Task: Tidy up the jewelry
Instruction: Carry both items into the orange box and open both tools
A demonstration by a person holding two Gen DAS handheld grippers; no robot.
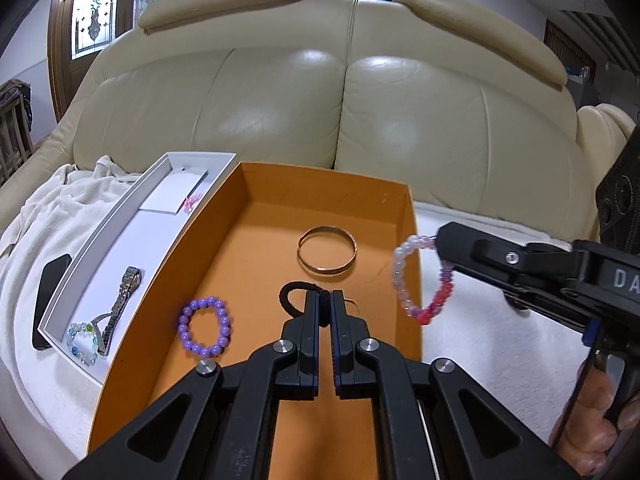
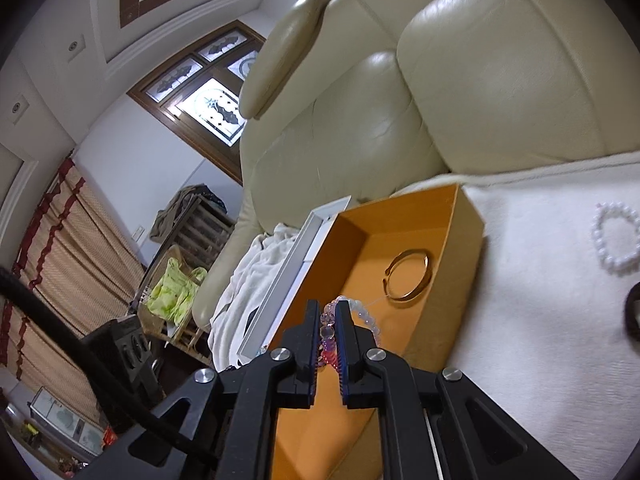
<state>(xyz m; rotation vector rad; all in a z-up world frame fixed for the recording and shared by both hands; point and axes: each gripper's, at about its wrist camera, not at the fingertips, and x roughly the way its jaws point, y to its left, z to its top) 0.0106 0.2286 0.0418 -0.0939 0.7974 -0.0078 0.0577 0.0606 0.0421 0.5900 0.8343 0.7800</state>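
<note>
A cream sofa draped with a white blanket carries an orange box beside a white tray. Inside the box lie a gold bangle and a purple bead bracelet. The right gripper has its fingers clamped on a pink bead bracelet hanging over the box's edge; light, floppy and elastic, it seems best pinched across its beads. The left gripper has its fingers clamped on a black hair tie.

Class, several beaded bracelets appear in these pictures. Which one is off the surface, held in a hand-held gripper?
The pink-to-purple beaded bracelet, clamped in the right hand-held gripper. The purple bracelet lies in the orange box.
</note>
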